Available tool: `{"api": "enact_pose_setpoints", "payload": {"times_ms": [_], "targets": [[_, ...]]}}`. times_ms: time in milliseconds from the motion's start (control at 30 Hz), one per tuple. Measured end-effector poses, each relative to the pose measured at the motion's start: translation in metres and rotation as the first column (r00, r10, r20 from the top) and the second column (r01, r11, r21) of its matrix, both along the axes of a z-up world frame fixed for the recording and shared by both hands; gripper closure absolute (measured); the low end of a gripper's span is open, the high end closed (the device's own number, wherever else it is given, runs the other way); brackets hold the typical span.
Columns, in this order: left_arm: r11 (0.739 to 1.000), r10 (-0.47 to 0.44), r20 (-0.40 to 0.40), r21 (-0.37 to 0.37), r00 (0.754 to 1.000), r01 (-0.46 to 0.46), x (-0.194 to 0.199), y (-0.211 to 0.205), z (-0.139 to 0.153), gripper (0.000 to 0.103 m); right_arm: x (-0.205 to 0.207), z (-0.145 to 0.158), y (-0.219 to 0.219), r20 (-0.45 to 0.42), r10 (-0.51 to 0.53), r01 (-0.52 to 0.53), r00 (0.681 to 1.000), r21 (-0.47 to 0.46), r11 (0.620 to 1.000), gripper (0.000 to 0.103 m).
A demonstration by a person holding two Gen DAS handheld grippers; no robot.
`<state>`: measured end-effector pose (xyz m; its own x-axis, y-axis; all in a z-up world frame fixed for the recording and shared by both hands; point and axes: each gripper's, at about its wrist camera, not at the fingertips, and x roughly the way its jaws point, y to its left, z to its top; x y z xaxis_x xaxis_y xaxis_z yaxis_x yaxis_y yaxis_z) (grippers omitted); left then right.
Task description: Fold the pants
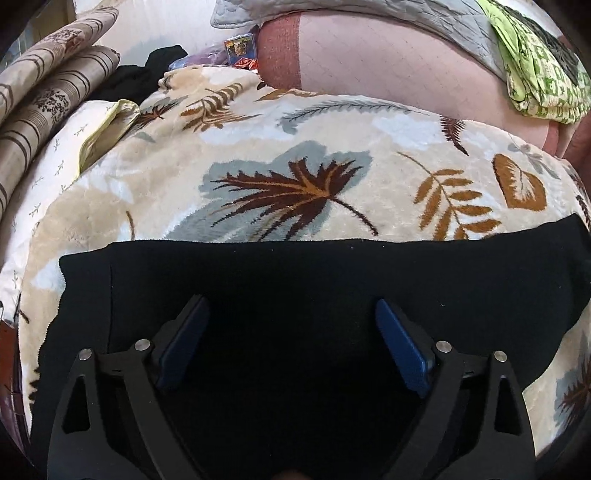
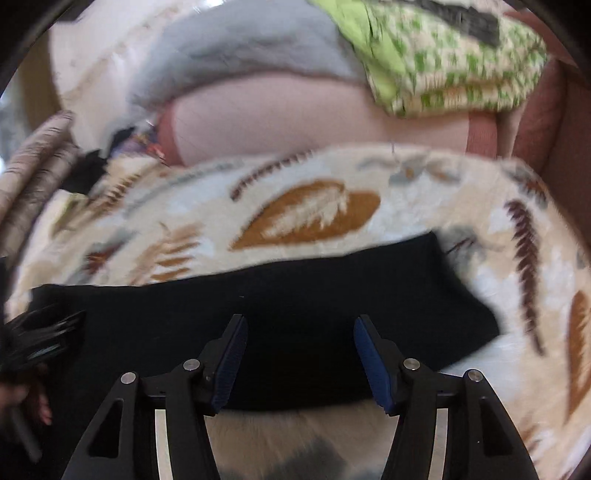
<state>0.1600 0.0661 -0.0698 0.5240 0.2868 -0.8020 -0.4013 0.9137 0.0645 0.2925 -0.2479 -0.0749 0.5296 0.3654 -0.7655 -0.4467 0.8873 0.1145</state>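
The black pants lie flat as a folded band across a cream blanket with a leaf pattern. My left gripper is open, its blue pads wide apart just above the pants, nothing between them. In the right wrist view, which is blurred by motion, the pants stretch from the left edge to the right. My right gripper is open over the near edge of the pants, empty. The left gripper shows at the left edge of that view.
A pink cushion and a grey quilt lie at the back. A green patterned cloth sits at the back right. Striped beige bedding is piled at the left, with dark clothing and a small box beyond.
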Motion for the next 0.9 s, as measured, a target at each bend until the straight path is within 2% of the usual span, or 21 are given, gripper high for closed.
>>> {"api": "enact_pose_setpoints", "payload": {"times_ms": [67, 100, 167, 200, 333, 433, 567, 633, 667, 900], "targets": [[1.000, 0.001, 0.003, -0.005, 1.000, -0.001, -0.001, 0.000, -0.001, 0.011, 0.014, -0.019, 0.013, -0.020, -0.024, 0.022, 0.999, -0.096, 0.995, 0.032], [1.000, 0.001, 0.002, -0.006, 1.000, -0.001, -0.001, 0.000, -0.001, 0.011, 0.013, -0.019, 0.016, -0.004, -0.013, 0.013, 1.000, -0.104, 0.995, 0.028], [1.000, 0.001, 0.006, -0.009, 1.000, -0.001, -0.001, 0.000, -0.001, 0.011, 0.012, -0.020, 0.018, -0.020, 0.029, -0.031, 0.999, -0.090, 0.995, 0.006], [1.000, 0.001, 0.006, -0.009, 1.000, -0.001, -0.001, 0.000, -0.001, 0.011, 0.013, -0.023, 0.019, -0.036, 0.048, -0.051, 0.998, -0.080, 0.995, 0.000], [1.000, 0.001, 0.008, -0.012, 1.000, -0.001, -0.001, 0.000, -0.001, 0.011, 0.009, -0.025, 0.031, -0.015, 0.062, -0.064, 0.998, -0.152, 0.986, 0.000], [1.000, 0.004, 0.012, -0.018, 1.000, -0.004, -0.002, 0.000, -0.001, 0.011, 0.012, -0.025, 0.027, -0.031, 0.061, -0.064, 0.998, -0.121, 0.991, 0.000], [1.000, 0.008, 0.005, 0.007, 1.000, -0.008, -0.003, -0.002, 0.000, 0.011, 0.010, -0.025, 0.030, -0.026, 0.062, -0.065, 0.998, -0.135, 0.989, 0.000], [0.999, 0.028, -0.008, 0.037, 1.000, -0.028, -0.002, -0.004, 0.000, 0.000, 0.010, -0.025, 0.030, -0.029, 0.062, -0.065, 0.998, -0.129, 0.990, 0.000], [0.997, 0.047, -0.019, 0.058, 0.999, -0.046, -0.002, -0.004, 0.000, 0.000, 0.010, -0.025, 0.030, -0.029, 0.062, -0.065, 0.998, -0.129, 0.989, 0.000], [0.998, 0.045, -0.017, 0.054, 0.999, -0.045, -0.004, -0.003, 0.000, 0.000, 0.011, -0.025, 0.030, -0.029, 0.062, -0.065, 0.998, -0.130, 0.989, 0.000]]}}
